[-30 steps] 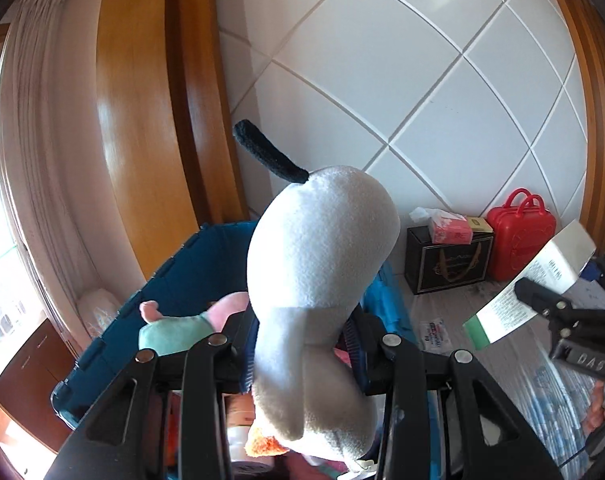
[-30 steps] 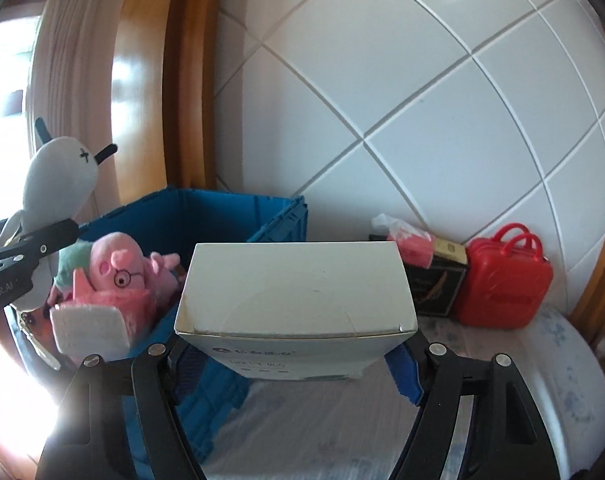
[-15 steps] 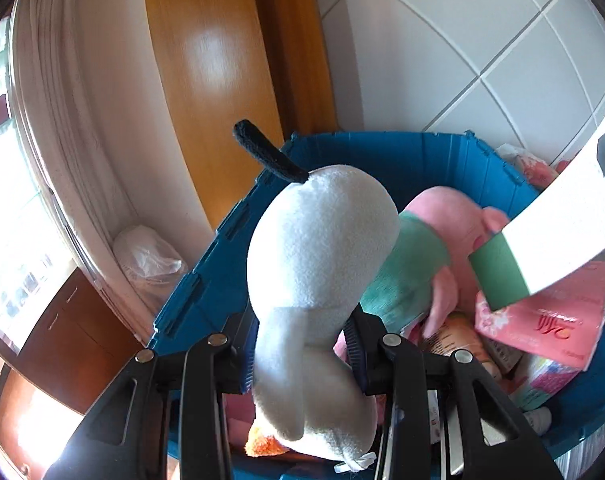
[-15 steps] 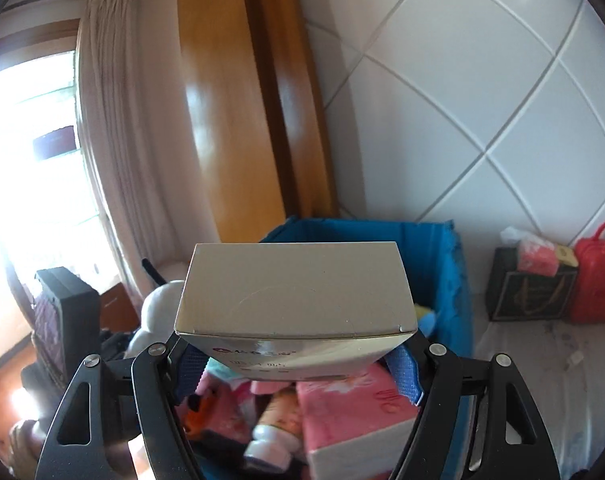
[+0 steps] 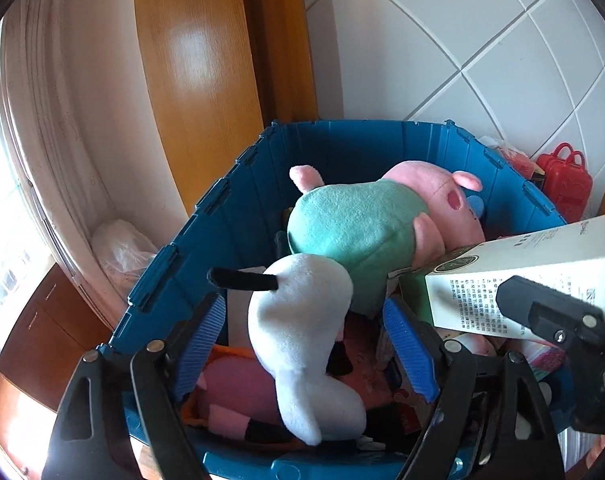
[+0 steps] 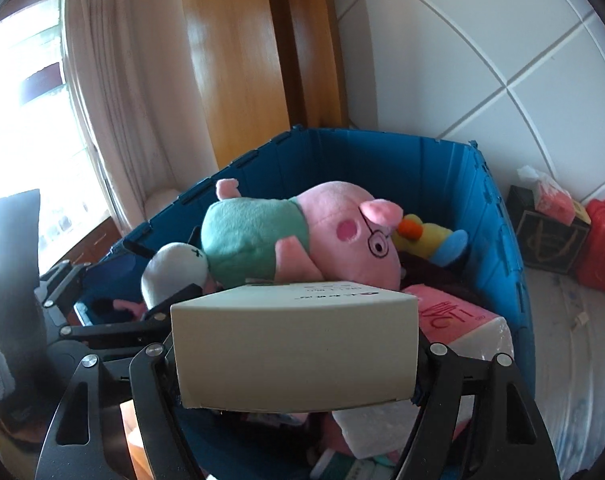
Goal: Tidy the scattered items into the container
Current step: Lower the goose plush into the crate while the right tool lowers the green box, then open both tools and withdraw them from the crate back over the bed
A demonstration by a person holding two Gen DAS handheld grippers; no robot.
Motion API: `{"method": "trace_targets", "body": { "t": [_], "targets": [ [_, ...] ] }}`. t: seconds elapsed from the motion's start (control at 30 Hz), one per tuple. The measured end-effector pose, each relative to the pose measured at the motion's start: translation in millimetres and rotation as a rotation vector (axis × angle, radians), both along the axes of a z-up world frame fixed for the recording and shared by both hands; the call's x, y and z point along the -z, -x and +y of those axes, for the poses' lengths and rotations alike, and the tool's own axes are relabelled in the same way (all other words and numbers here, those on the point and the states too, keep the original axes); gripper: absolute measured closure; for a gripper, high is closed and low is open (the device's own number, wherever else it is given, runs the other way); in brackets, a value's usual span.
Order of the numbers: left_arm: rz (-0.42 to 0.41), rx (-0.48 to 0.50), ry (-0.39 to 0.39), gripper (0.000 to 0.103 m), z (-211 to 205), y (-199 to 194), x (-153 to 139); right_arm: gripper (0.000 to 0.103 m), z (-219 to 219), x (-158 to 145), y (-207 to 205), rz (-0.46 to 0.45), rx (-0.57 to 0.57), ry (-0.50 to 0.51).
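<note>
Crate holds one pig plush, one duck.

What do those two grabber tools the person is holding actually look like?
Both are matte black plastic frames with slotted cut-outs and silver pivot screws. The left gripper has two fingers faced with ribbed blue pads. The right gripper has the same black linkage, with a little blue showing at one finger. No cables, sleeves or hands are clearly visible.
</note>
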State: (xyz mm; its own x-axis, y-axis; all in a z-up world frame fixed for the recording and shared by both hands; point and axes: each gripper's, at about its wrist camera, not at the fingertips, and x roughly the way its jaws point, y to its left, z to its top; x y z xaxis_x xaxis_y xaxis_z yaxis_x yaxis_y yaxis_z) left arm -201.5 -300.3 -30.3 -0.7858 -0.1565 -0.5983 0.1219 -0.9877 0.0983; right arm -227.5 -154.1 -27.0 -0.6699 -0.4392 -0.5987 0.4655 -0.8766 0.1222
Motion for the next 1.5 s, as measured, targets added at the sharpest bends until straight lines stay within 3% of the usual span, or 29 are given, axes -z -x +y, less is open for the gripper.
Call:
{"method": "trace_targets", "body": {
  "t": [0.23,0.37,1.03,1.27,1.5],
  "targets": [
    [-0.011,0.028,-0.016,0.021,6,-6,3,0.020,-3,1,-19,0.044,-0.017,-0.093],
    [-0.008,0.029,-0.035,0.021,2,-11,2,0.000,2,-7,-33,0.088,-0.028,-0.099],
    [0.044,0.127,-0.082,0.021,40,-49,-16,0.000,62,-17,-71,0.101,0.090,-0.064],
    [0.103,0.203,-0.086,0.021,88,-58,-37,0.000,109,-31,-82,0.137,0.164,-0.039],
    [0.145,0.291,-0.071,0.021,166,-62,-53,0.000,181,-36,-92,0.154,0.229,-0.002]
  ]
}}
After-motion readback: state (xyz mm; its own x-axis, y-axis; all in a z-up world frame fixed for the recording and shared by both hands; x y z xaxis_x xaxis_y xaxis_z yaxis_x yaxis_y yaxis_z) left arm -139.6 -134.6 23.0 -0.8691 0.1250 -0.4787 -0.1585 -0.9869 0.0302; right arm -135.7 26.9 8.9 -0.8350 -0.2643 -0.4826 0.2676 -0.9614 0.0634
